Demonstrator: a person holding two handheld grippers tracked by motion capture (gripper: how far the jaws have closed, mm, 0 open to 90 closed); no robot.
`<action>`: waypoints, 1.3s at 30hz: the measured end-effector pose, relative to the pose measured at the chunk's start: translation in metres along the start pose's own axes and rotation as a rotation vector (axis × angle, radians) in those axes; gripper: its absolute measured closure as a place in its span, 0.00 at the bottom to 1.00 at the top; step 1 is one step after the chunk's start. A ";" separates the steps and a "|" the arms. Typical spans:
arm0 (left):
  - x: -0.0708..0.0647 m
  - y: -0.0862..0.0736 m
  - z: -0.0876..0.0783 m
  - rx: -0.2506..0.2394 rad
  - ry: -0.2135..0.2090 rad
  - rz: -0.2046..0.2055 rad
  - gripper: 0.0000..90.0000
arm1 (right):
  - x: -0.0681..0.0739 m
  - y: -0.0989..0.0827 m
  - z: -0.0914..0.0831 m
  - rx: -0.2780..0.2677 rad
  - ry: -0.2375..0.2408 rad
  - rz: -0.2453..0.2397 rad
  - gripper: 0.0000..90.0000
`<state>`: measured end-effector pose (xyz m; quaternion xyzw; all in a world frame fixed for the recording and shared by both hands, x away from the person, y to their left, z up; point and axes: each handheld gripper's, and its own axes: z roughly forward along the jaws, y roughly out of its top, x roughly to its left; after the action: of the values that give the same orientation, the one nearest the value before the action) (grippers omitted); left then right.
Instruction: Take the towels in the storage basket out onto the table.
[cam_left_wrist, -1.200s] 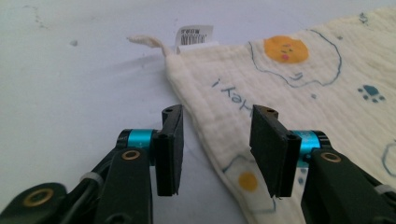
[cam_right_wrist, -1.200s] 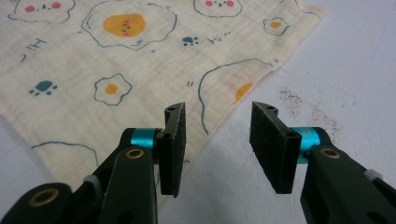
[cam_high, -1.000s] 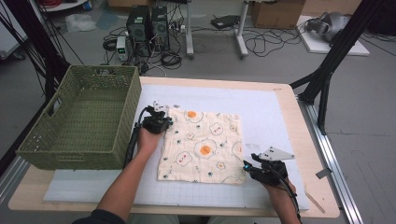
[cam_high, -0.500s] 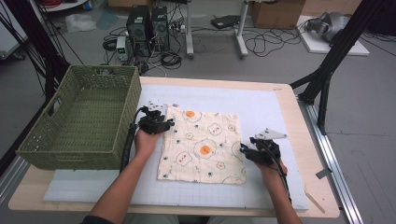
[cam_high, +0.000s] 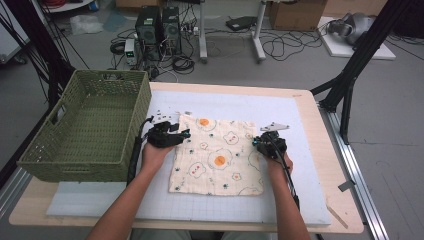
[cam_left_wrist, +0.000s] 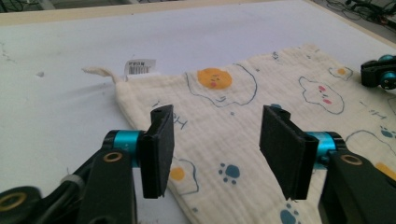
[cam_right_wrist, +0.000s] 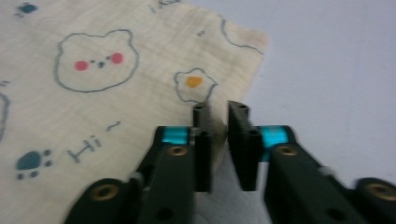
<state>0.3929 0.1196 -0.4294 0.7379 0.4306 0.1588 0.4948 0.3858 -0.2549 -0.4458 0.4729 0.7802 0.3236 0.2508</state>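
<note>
right gripper (cam_high: 261, 143) moved to cloth (cam_high: 220, 155) edge | fingers closing on it | left gripper (cam_high: 181, 134) opening

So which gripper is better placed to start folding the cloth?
Probably the right gripper: its jaws have just been closing and sit pinched at the cloth edge. The left gripper has just been opening, its jaws wide apart above the cloth, gripping nothing.

Free room is found over the white mat (cam_high: 300, 165) beyond and to the right of the cloth (cam_high: 217, 157), and along the near strip of the bench (cam_high: 345, 220). The left side is blocked by the green basket (cam_high: 85, 130), standing just beside the left claw (cam_high: 176, 136).
</note>
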 end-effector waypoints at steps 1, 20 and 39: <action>-0.002 0.000 -0.002 -0.006 -0.012 -0.004 0.44 | -0.001 0.000 -0.002 -0.006 -0.016 -0.004 0.76; -0.020 -0.028 -0.049 -0.167 -0.183 0.096 0.21 | -0.016 -0.049 -0.100 -0.225 0.144 0.020 0.17; -0.023 -0.032 -0.057 -0.159 -0.165 0.102 0.20 | -0.012 -0.059 -0.111 -0.263 0.110 0.009 0.13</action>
<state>0.3272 0.1395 -0.4265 0.7278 0.3363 0.1562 0.5768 0.2798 -0.3153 -0.4149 0.4211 0.7415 0.4497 0.2659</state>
